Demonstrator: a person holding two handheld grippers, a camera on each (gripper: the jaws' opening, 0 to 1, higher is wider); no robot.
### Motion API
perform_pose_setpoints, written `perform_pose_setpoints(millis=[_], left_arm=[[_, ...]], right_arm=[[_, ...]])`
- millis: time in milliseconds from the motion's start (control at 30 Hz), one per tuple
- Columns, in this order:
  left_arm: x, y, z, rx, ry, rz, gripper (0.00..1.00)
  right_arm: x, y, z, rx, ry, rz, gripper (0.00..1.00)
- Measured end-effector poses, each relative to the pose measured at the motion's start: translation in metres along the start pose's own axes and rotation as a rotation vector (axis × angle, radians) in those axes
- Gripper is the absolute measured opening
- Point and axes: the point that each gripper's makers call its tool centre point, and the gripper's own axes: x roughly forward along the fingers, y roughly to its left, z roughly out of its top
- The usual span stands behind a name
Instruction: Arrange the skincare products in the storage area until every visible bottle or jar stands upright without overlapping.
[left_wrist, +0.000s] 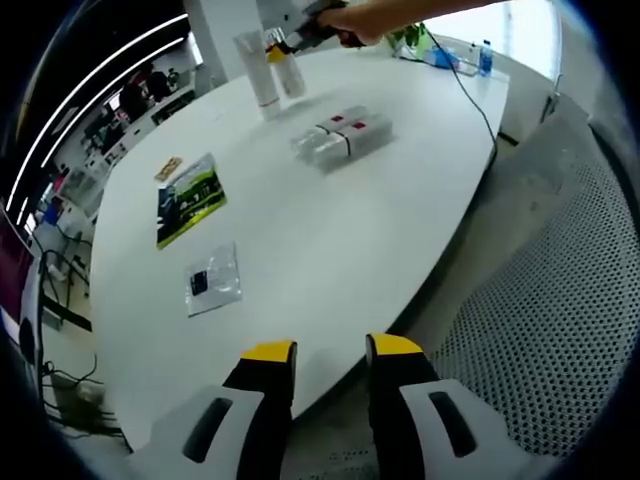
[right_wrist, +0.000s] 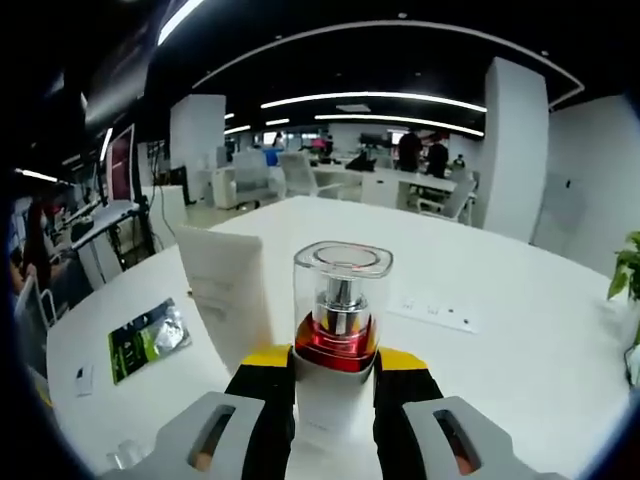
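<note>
In the right gripper view my right gripper (right_wrist: 335, 362) is shut on a white bottle (right_wrist: 340, 310) with a clear cap and a red ring, held upright. A white tube (right_wrist: 225, 285) stands just left of it. In the left gripper view the right gripper (left_wrist: 300, 35) holds that bottle (left_wrist: 291, 78) at the table's far end, beside the standing tube (left_wrist: 256, 68). Two more clear-capped bottles (left_wrist: 340, 135) lie on their sides, side by side, mid-table. My left gripper (left_wrist: 332, 352) hangs open over the near table edge with nothing between its jaws.
A green sachet (left_wrist: 190, 200), a small clear packet (left_wrist: 212, 280) and a small tan item (left_wrist: 168, 168) lie on the white table (left_wrist: 330, 240). A black cable (left_wrist: 478, 100) runs along the right edge. A water bottle (left_wrist: 485, 55) and a plant (left_wrist: 415, 40) stand far back.
</note>
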Motion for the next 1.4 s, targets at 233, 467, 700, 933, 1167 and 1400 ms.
perform_pose_setpoints(millis=[233, 467, 700, 933, 1167, 1400], left_arm=[[0.000, -0.001, 0.000, 0.008, 0.002, -0.005, 0.27], [0.000, 0.000, 0.000, 0.014, -0.002, 0.001, 0.27], [0.000, 0.000, 0.000, 0.018, 0.001, 0.001, 0.26], [0.000, 0.001, 0.000, 0.023, 0.003, 0.005, 0.26], [0.000, 0.002, 0.000, 0.027, 0.003, 0.009, 0.25], [-0.001, 0.002, 0.000, 0.031, 0.003, 0.014, 0.25]], right_arm=[[0.003, 0.002, -0.004, -0.007, -0.014, -0.007, 0.23], [-0.003, 0.001, -0.012, -0.009, -0.038, -0.013, 0.23], [-0.006, 0.007, -0.012, -0.010, -0.064, 0.001, 0.23], [-0.008, 0.010, -0.014, -0.025, -0.069, 0.017, 0.24], [-0.010, 0.010, -0.012, -0.027, -0.045, 0.054, 0.29], [-0.016, 0.016, -0.021, -0.057, -0.004, 0.167, 0.34]])
